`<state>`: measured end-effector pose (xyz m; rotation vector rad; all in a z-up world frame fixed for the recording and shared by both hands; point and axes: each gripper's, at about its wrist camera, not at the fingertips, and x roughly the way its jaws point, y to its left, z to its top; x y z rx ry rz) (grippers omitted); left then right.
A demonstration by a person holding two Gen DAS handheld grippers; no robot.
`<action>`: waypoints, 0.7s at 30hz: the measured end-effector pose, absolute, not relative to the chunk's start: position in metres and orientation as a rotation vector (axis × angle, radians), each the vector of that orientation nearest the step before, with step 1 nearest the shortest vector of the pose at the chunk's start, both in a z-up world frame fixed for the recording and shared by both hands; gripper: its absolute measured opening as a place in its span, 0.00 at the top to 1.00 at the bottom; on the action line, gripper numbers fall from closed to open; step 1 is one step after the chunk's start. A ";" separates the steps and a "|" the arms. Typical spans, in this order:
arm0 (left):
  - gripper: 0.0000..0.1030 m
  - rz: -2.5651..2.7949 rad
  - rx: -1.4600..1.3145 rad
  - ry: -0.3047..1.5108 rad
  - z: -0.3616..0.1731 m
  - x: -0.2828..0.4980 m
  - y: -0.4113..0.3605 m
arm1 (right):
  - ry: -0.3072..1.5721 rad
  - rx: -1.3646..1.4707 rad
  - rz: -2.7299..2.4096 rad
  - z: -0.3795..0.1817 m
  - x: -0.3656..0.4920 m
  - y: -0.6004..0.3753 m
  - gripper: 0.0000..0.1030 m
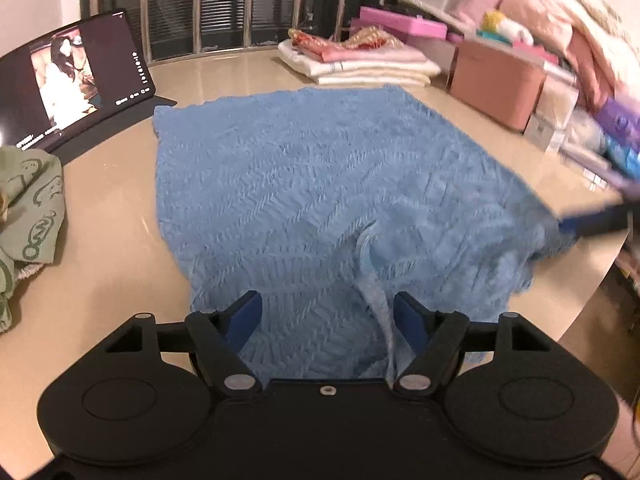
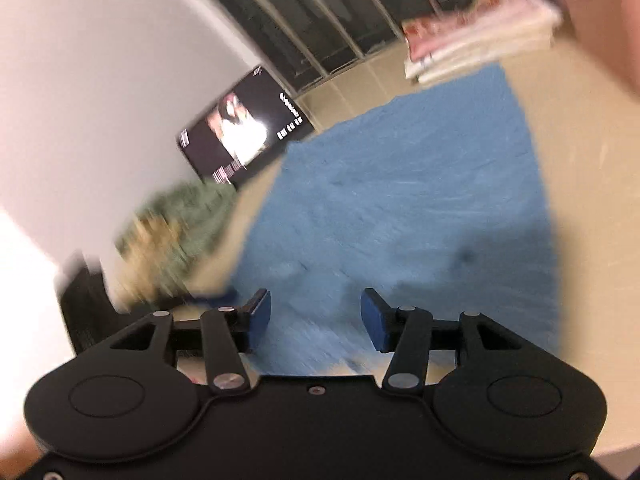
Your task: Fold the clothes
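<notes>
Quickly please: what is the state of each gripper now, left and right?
Left gripper: open over the blue cloth, holding nothing.
Right gripper: open, holding nothing.

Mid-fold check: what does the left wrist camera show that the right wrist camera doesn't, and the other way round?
Only the left wrist view: the salmon storage box, the pale drawstring on the garment, the right gripper blurred at the garment's right edge, and the left gripper open over the near hem.

Only the right wrist view: the white wall and the right gripper's open jaws.

Both: the blue garment spread on the table, the tablet, the green cloth and the folded stack.
</notes>
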<state>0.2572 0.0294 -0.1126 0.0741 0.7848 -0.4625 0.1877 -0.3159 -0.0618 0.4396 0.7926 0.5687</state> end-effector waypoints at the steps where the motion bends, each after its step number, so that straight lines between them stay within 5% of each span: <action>1: 0.30 -0.467 0.053 0.778 -0.110 0.259 0.029 | 0.776 0.346 0.562 -0.063 0.177 -0.308 0.50; 11: 0.30 -0.354 0.132 0.808 -0.121 0.279 0.009 | 0.679 -0.140 0.518 -0.087 0.165 -0.232 0.67; 15: 0.29 -0.352 0.147 0.784 -0.122 0.273 0.011 | 0.719 -0.093 0.522 -0.085 0.168 -0.240 0.92; 21: 0.28 -0.353 0.148 0.771 -0.122 0.272 0.012 | 0.812 0.192 0.627 -0.077 0.166 -0.283 0.94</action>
